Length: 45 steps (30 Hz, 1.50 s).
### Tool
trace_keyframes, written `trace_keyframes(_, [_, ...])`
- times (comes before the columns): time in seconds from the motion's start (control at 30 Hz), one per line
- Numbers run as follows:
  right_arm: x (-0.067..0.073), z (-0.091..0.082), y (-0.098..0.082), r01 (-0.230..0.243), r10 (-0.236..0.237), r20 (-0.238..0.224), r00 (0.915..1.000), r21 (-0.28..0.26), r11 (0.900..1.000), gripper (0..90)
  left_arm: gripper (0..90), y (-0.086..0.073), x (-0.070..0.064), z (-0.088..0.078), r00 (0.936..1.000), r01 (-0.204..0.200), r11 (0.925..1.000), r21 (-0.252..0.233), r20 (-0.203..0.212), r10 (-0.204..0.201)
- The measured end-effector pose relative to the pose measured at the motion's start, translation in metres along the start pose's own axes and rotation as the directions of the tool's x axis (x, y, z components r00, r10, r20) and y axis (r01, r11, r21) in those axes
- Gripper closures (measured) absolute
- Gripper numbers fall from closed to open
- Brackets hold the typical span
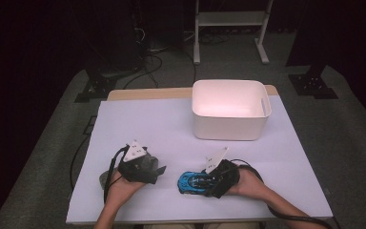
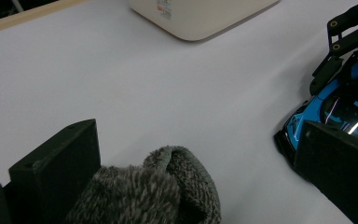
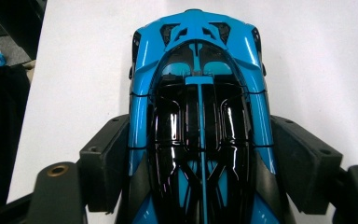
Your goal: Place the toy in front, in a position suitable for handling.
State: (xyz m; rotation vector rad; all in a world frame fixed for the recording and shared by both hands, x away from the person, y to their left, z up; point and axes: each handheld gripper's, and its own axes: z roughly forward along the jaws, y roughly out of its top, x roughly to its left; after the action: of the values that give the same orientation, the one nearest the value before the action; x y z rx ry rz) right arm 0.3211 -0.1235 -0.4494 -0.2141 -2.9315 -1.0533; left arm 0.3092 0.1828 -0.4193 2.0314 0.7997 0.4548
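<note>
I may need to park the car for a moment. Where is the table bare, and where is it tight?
Bare: the far-left table beside the white bin, and the strip between bin and hands. Tight: the near edge, where the left claw with its grey cloth sits close to the blue car.

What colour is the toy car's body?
Bright blue with a glossy black centre; the toy car shows best in the right gripper view.

White table (image 1: 147,124): bin (image 1: 231,112), car (image 1: 193,182), cloth (image 2: 154,196)
</note>
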Motion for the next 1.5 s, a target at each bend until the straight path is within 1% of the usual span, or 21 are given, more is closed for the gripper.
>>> trace_keyframes(0.07, [0.0, 0.0, 0.0, -0.008, 0.008, -0.006, 1.0, -0.003, 1.0, 23.0, 0.0, 0.0, 0.0, 0.0, 1.0, 0.001, 1.0, 0.001, 0.001, -0.001])
trace_keyframes(0.13, [-0.002, -0.004, 0.0, -0.04, 0.039, -0.023, 0.999, -0.035, 0.999, 19.9, 0.0, 0.0, 0.0, 0.0, 1.0, -0.001, 1.0, 0.0, 0.005, 0.001])
trace_keyframes(0.2, [-0.004, -0.008, -0.001, -0.054, 0.053, -0.023, 0.9983, -0.057, 0.997, 18.2, 0.0, 0.0, 0.0, 0.0, 1.0, -0.001, 1.0, -0.001, 0.007, 0.001])
trace_keyframes(0.3, [-0.004, -0.012, -0.005, -0.058, 0.058, -0.009, 0.9983, -0.058, 0.997, 17.3, 0.0, 0.001, -0.001, 0.001, 0.9999, -0.003, 1.0, 0.0, 0.012, 0.003])
trace_keyframes(0.37, [-0.003, -0.014, -0.008, -0.068, 0.068, -0.01, 0.9977, -0.066, 0.996, 17.3, 0.0, 0.001, -0.001, 0.001, 0.9998, -0.008, 1.0, 0.004, 0.016, 0.008])
trace_keyframes(0.5, [-0.001, -0.016, -0.013, -0.067, 0.067, -0.005, 0.9977, -0.063, 0.996, 17.3, 1.5, 0.003, -0.002, 0.002, 0.9995, -0.015, 0.9999, 0.004, 0.027, 0.015])
trace_keyframes(0.53, [-0.001, -0.016, -0.014, -0.061, 0.061, 0.0, 0.9982, -0.056, 0.997, 17.3, 1.5, 0.004, -0.002, 0.001, 0.999, -0.02, 0.9998, 0.003, 0.039, 0.02])
trace_keyframes(0.57, [-0.001, -0.016, -0.016, -0.068, 0.068, -0.002, 0.9977, -0.056, 0.996, 17.3, 3.7, 0.006, -0.003, 0.001, 0.9986, -0.026, 0.9997, 0.0, 0.047, 0.026])
trace_keyframes(0.7, [-0.001, -0.017, -0.019, -0.079, 0.079, -0.005, 0.9969, -0.063, 0.995, 17.3, 4.6, 0.008, -0.003, 0.001, 0.9971, -0.04, 0.9992, 0.001, 0.064, 0.04])
trace_keyframes(0.77, [-0.002, -0.016, -0.02, -0.078, 0.078, -0.005, 0.9969, -0.061, 0.995, 17.3, 5.0, 0.01, -0.001, 0.001, 0.9955, -0.058, 0.9983, 0.011, 0.076, 0.057])
trace_keyframes(0.83, [-0.002, -0.015, -0.022, -0.079, 0.079, -0.004, 0.9968, -0.055, 0.995, 17.3, 6.2, 0.012, 0.001, -0.003, 0.9918, -0.097, 0.9951, 0.02, 0.085, 0.095])
trace_keyframes(0.93, [-0.003, -0.014, -0.022, -0.08, 0.08, -0.007, 0.9968, -0.055, 0.995, 17.1, 9.1, 0.011, 0.005, -0.008, 0.9884, -0.113, 0.9936, 0.012, 0.104, 0.111])
trace_keyframes(0.97, [-0.003, -0.014, -0.022, -0.08, 0.08, -0.007, 0.9968, -0.055, 0.995, 17.1, 9.1, 0.011, 0.005, -0.008, 0.9884, -0.113, 0.9936, 0.012, 0.104, 0.111])
trace_keyframes(1.13, [-0.004, -0.013, -0.023, -0.079, 0.078, -0.008, 0.9969, -0.058, 0.995, 17.0, 11.7, 0.011, 0.013, -0.016, 0.9781, -0.153, 0.988, 0.02, 0.146, 0.149])
trace_keyframes(1.23, [-0.003, -0.013, -0.023, -0.066, 0.066, 0.0, 0.9978, -0.055, 0.996, 17.1, 12.8, 0.012, 0.015, -0.02, 0.97, -0.181, 0.9831, 0.027, 0.17, 0.174])
trace_keyframes(1.27, [-0.003, -0.013, -0.023, -0.07, 0.071, -0.001, 0.9975, -0.055, 0.996, 17.1, 13.3, 0.012, 0.017, -0.021, 0.9689, -0.181, 0.983, 0.029, 0.176, 0.173])
trace_keyframes(1.3, [-0.003, -0.013, -0.023, -0.071, 0.071, -0.002, 0.9974, -0.056, 0.996, 17.0, 14.0, 0.012, 0.019, -0.022, 0.9666, -0.191, 0.981, 0.032, 0.18, 0.183])
trace_keyframes(1.37, [-0.003, -0.013, -0.023, -0.072, 0.072, -0.005, 0.9974, -0.056, 0.996, 17.0, 14.3, 0.012, 0.02, -0.022, 0.9662, -0.194, 0.9803, 0.037, 0.18, 0.184])
trace_keyframes(1.4, [-0.003, -0.013, -0.023, -0.07, 0.069, -0.005, 0.9976, -0.056, 0.996, 17.1, 14.5, 0.012, 0.023, -0.024, 0.9634, -0.21, 0.9762, 0.055, 0.182, 0.197])
trace_keyframes(1.47, [-0.003, -0.013, -0.023, -0.066, 0.066, -0.005, 0.9978, -0.057, 0.996, 16.9, 15.3, 0.01, 0.027, -0.026, 0.9617, -0.208, 0.9761, 0.064, 0.195, 0.192])
trace_keyframes(1.5, [-0.003, -0.013, -0.024, -0.066, 0.065, -0.006, 0.9978, -0.058, 0.996, 16.8, 17.5, 0.009, 0.03, -0.027, 0.9612, -0.21, 0.9752, 0.071, 0.198, 0.192])
